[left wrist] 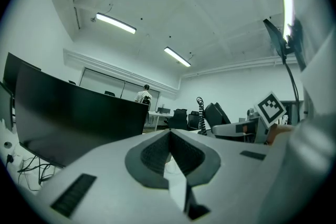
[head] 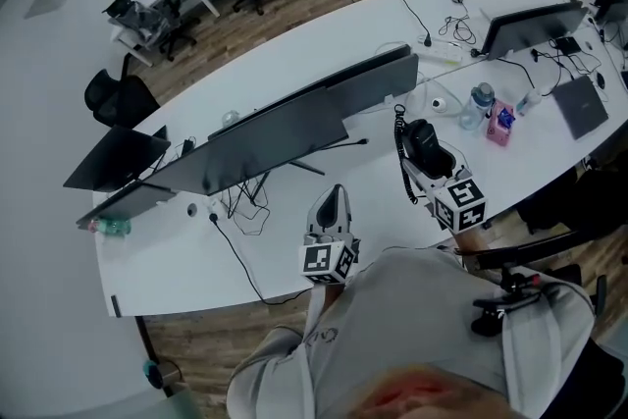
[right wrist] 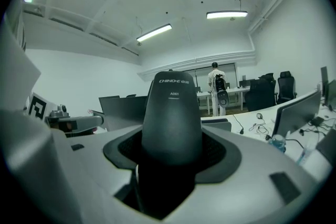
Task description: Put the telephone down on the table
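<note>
The telephone is a black handset (head: 423, 141) with a coiled cord (head: 399, 127). It is held above the white table (head: 294, 64) on the right side. My right gripper (head: 425, 155) is shut on it. In the right gripper view the handset (right wrist: 172, 113) stands upright between the pads and fills the gap of the right gripper (right wrist: 173, 150). My left gripper (head: 335, 201) hovers over the table's near edge, to the left of the handset. The left gripper (left wrist: 169, 136) has its jaws closed together with nothing between them. From there the handset (left wrist: 217, 113) and cord (left wrist: 200, 112) show at right.
Two dark monitors (head: 285, 118) stand along the table's middle, with cables (head: 240, 201) below them. A water bottle (head: 477, 105), a pink box (head: 500, 123), a laptop (head: 579, 105) and another monitor (head: 530, 25) lie to the right. A person (right wrist: 216, 86) stands far off.
</note>
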